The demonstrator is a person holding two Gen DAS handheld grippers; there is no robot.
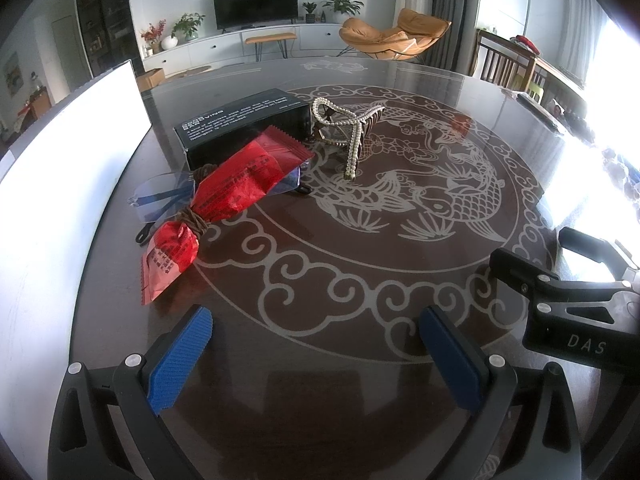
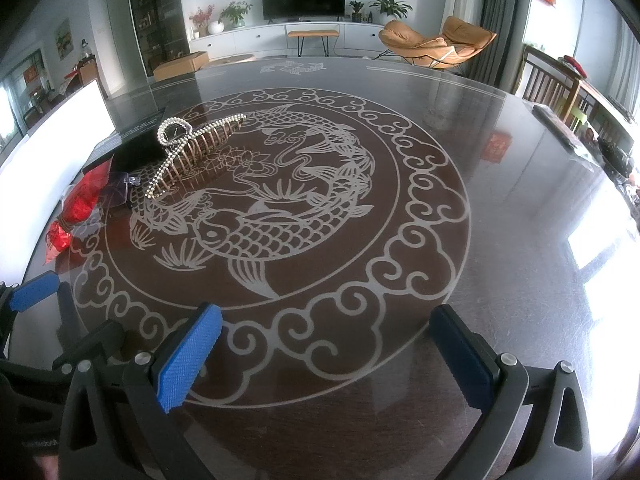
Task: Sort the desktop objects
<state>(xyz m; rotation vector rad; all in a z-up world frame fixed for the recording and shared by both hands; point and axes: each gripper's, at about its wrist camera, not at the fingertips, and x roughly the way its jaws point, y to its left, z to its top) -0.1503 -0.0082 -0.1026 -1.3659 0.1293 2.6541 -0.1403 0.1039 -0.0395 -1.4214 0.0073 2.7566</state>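
Fingers of the left gripper are spread wide w/ nothing between the blue pads; same for the right gripper, fingers released, empty. Both hover low over the near edge of the surface.

Task items sit clustered at far left of the surface, well apart from both grippers. Red snack packet, w/ a brown cord knotted round it, lies tilted across a pair of clear glasses w/ blue temples; its upper end leans on a black box w/ white print. Just right of the box, touching or nearly so, is a pearl-studded hair claw clip, teeth down on the surface. In the right wrist view the clip is beside the box, packet and glasses nearer the left rim.

A white board stands along the left edge. Surface is dark glass w/ a koi-fish pattern. Beyond: TV, orange chair.
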